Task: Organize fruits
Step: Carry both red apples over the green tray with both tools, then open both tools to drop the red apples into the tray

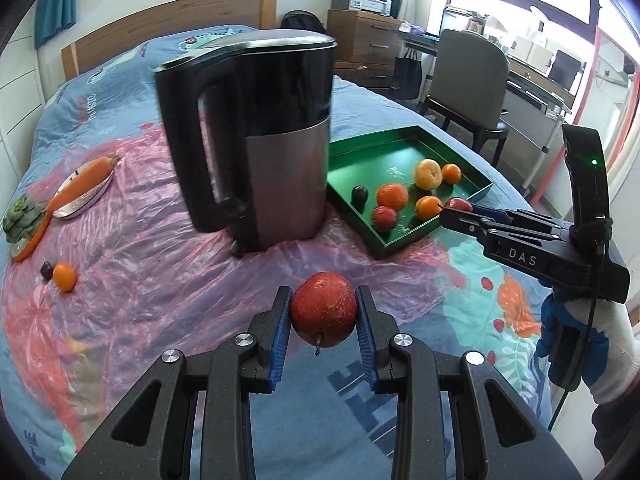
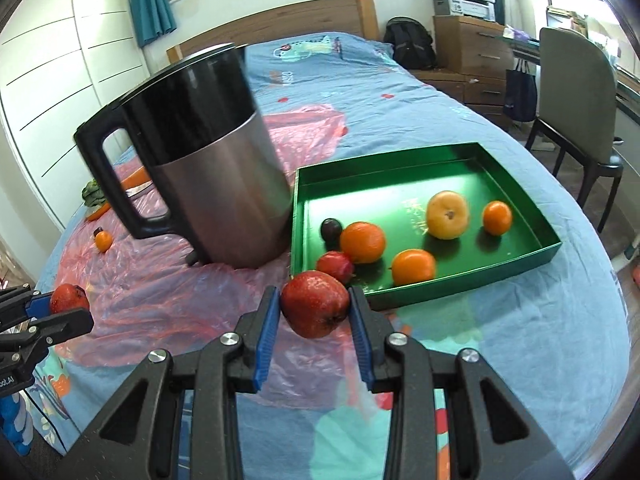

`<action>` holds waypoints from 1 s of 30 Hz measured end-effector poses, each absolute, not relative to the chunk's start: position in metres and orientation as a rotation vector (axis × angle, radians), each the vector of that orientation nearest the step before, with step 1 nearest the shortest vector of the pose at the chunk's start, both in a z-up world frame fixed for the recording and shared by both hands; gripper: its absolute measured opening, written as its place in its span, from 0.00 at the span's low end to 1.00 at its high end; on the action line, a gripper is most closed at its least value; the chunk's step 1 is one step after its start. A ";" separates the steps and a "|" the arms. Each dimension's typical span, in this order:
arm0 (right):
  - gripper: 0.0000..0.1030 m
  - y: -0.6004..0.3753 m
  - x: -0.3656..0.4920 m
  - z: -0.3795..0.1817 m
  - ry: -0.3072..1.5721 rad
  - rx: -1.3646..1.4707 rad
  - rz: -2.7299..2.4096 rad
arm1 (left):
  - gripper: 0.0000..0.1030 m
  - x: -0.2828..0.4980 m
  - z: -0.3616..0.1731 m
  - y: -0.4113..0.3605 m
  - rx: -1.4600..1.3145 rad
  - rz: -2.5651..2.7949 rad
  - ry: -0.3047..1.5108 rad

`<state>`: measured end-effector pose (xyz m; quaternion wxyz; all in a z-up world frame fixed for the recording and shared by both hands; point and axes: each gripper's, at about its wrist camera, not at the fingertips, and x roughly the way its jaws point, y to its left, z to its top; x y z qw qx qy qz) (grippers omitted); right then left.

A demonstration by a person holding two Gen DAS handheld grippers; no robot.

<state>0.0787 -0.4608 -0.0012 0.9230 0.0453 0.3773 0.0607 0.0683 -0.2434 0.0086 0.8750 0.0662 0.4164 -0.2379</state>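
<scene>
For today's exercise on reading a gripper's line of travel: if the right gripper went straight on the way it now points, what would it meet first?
Probably the near rim of the green tray, with the small red fruit inside just behind it. The right gripper, its jaws shut on a red apple, points there, though depth is uncertain.

Brushed-metal kettle [image 2: 224, 200] with glossy black plastic top, glossy green tray [image 2: 532, 224], crinkled pink plastic sheet [image 1: 132, 280], cloth bedspread [image 2: 520, 340]
</scene>
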 end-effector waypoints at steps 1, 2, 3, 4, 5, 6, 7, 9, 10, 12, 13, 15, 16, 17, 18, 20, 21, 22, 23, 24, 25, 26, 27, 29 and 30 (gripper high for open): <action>0.53 -0.470 0.082 -0.001 0.769 0.099 0.112 | 0.26 0.073 0.009 -0.253 0.144 -0.512 0.867; 0.53 -0.478 0.086 -0.001 0.764 0.103 0.100 | 0.26 0.077 0.010 -0.263 0.149 -0.526 0.865; 0.53 -0.486 0.090 -0.001 0.758 0.108 0.087 | 0.26 0.082 0.010 -0.273 0.154 -0.540 0.864; 0.53 -0.493 0.095 -0.001 0.753 0.113 0.076 | 0.26 0.087 0.011 -0.282 0.158 -0.553 0.862; 0.53 -0.500 0.099 -0.002 0.750 0.118 0.065 | 0.26 0.092 0.011 -0.292 0.166 -0.562 0.860; 0.53 -0.508 0.104 -0.004 0.747 0.123 0.053 | 0.26 0.098 0.010 -0.302 0.174 -0.571 0.857; 0.53 -0.515 0.109 -0.005 0.746 0.126 0.040 | 0.26 0.104 0.010 -0.311 0.180 -0.579 0.857; 0.53 -0.530 0.119 -0.011 0.749 0.130 0.015 | 0.26 0.118 0.008 -0.328 0.184 -0.592 0.863; 0.53 -0.536 0.125 -0.014 0.753 0.130 0.003 | 0.26 0.126 0.007 -0.335 0.185 -0.597 0.866; 0.53 -0.548 0.136 -0.021 0.765 0.127 -0.019 | 0.26 0.143 0.004 -0.351 0.193 -0.599 0.868; 0.53 -0.553 0.140 -0.024 0.771 0.122 -0.029 | 0.26 0.151 0.001 -0.359 0.197 -0.597 0.870; 0.53 -0.562 0.150 -0.030 0.784 0.108 -0.044 | 0.26 0.169 -0.005 -0.372 0.199 -0.592 0.881; 0.53 -0.565 0.154 -0.033 0.789 0.097 -0.052 | 0.26 0.178 -0.008 -0.378 0.199 -0.589 0.887; 0.53 -0.568 0.160 -0.035 0.795 0.086 -0.058 | 0.26 0.186 -0.012 -0.385 0.203 -0.583 0.890; 0.53 -0.571 0.164 -0.038 0.800 0.077 -0.062 | 0.26 0.193 -0.016 -0.392 0.211 -0.577 0.893; 0.53 -0.574 0.172 -0.043 0.811 0.053 -0.066 | 0.26 0.207 -0.025 -0.403 0.227 -0.565 0.901; 0.53 -0.575 0.176 -0.046 0.818 0.039 -0.068 | 0.26 0.214 -0.030 -0.409 0.234 -0.560 0.907; 0.53 -0.576 0.179 -0.049 0.825 0.027 -0.069 | 0.26 0.220 -0.035 -0.413 0.239 -0.554 0.912; 0.53 -0.577 0.182 -0.053 0.831 0.015 -0.070 | 0.26 0.225 -0.040 -0.416 0.245 -0.546 0.917; 0.53 -0.578 0.184 -0.056 0.836 0.008 -0.072 | 0.26 0.231 -0.045 -0.420 0.248 -0.539 0.924; 0.53 -0.580 0.187 -0.059 0.840 0.006 -0.074 | 0.26 0.237 -0.050 -0.422 0.247 -0.531 0.934; 0.53 -0.582 0.188 -0.061 0.841 0.010 -0.076 | 0.26 0.241 -0.056 -0.424 0.246 -0.523 0.946; 0.53 -0.584 0.190 -0.064 0.844 0.016 -0.080 | 0.26 0.246 -0.061 -0.426 0.246 -0.517 0.960; 0.53 -0.586 0.191 -0.069 0.848 0.016 -0.086 | 0.26 0.255 -0.072 -0.429 0.249 -0.504 0.985; 0.53 -0.586 0.193 -0.071 0.848 0.012 -0.087 | 0.26 0.258 -0.077 -0.430 0.254 -0.498 0.995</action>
